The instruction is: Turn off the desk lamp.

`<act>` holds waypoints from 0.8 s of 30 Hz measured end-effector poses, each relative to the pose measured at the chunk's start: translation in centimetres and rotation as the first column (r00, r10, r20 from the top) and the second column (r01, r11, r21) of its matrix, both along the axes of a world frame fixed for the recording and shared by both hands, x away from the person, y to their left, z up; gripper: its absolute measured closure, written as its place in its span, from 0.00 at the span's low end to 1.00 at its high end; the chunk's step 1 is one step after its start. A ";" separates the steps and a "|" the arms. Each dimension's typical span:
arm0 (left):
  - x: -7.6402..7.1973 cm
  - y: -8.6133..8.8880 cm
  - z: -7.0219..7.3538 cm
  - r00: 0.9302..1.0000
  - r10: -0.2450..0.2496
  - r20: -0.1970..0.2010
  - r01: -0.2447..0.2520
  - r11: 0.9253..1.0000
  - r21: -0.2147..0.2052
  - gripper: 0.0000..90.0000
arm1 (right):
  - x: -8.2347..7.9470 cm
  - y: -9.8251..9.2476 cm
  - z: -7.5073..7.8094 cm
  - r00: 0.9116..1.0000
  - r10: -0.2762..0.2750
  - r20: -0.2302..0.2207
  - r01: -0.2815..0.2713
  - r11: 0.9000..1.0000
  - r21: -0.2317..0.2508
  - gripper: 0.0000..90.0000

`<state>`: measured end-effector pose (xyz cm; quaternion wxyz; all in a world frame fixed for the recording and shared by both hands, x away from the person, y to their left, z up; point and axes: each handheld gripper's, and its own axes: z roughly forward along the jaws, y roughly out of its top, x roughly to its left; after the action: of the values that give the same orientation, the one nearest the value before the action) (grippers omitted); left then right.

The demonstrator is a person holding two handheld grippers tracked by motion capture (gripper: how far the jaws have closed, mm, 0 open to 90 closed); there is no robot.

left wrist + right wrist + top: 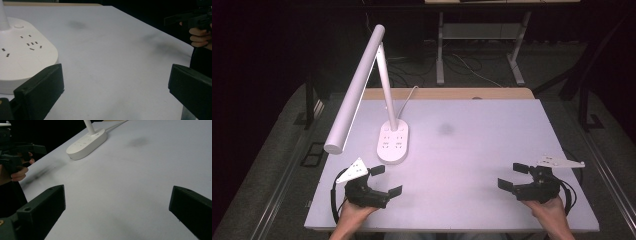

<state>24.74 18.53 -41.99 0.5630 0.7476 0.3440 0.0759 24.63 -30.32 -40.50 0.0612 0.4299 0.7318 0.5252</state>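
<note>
Pale grey table (492,150) under dark surroundings, bare apart from one faint smudge (445,129). White desk lamp (362,85) standing at left rear on its oval socket base (393,143), cord trailing off the far edge. Left gripper (387,181) just beside the base, jaws spread, nothing between them. Right gripper (512,176) well apart at the near right, jaws likewise spread and empty. Judged: approach stage, no contact yet. Next move calls for closing in on the lamp, most likely with the left.

No readable text, labels, brands or numbers anywhere
</note>
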 end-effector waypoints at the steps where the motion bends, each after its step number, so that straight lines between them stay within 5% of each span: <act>1: 0.0 0.0 0.0 1.000 -0.001 0.001 0.001 1.000 0.000 0.00 | 0.0 0.0 0.0 1.000 0.001 -0.005 -0.001 1.000 0.001 0.01; 24: -0.1 0.0 0.1 1.000 -0.007 0.004 0.007 1.000 0.005 0.00 | 0.0 0.2 -0.2 0.999 0.015 -0.036 -0.016 0.999 -0.031 0.01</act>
<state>24.65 18.49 -41.93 0.5619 0.7502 0.3401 0.0764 24.65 -30.08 -40.68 0.0505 0.4326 0.7442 0.5064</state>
